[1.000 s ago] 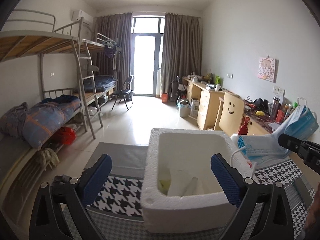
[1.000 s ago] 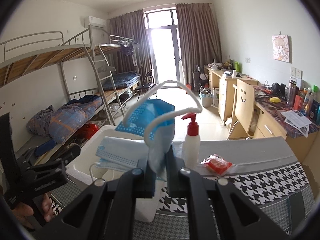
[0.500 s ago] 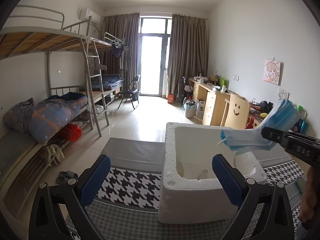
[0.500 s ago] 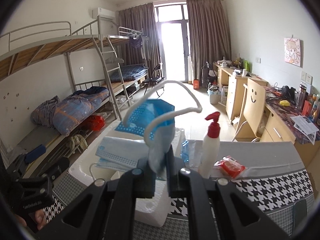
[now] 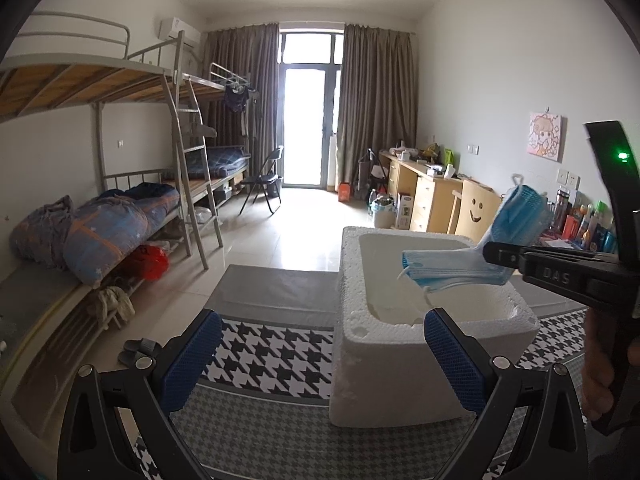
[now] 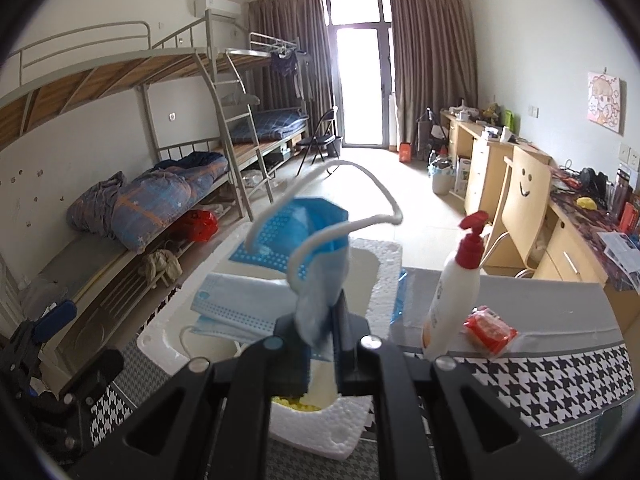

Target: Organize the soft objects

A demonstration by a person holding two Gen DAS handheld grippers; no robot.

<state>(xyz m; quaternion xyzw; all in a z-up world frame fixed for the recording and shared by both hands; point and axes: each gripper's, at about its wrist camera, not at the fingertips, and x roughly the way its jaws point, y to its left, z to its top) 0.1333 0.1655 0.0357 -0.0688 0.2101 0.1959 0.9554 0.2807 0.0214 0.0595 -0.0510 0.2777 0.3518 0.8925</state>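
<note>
From the left: the left gripper (image 5: 322, 358) stands with its jaws spread and nothing between them, low over the houndstooth cloth on the counter (image 5: 272, 356), its right finger close against the near wall of the white foam box (image 5: 400, 376). Further right, the right gripper (image 6: 320, 334) has its jaws clenched on a bunch of blue face masks (image 6: 256, 308). In the left wrist view the masks (image 5: 452, 270) hang directly above the open mouth of the box, well clear of its floor. Their long axis runs level, out leftward from the jaws across the opening, with 1 end folded upward and an ear loop dangling. So the drop is straight down, and the right hand is the one placed to make it. A pump bottle (image 6: 456, 292) and a red packet (image 6: 490, 330) stand on the counter just right of the box, apart from it.
</note>
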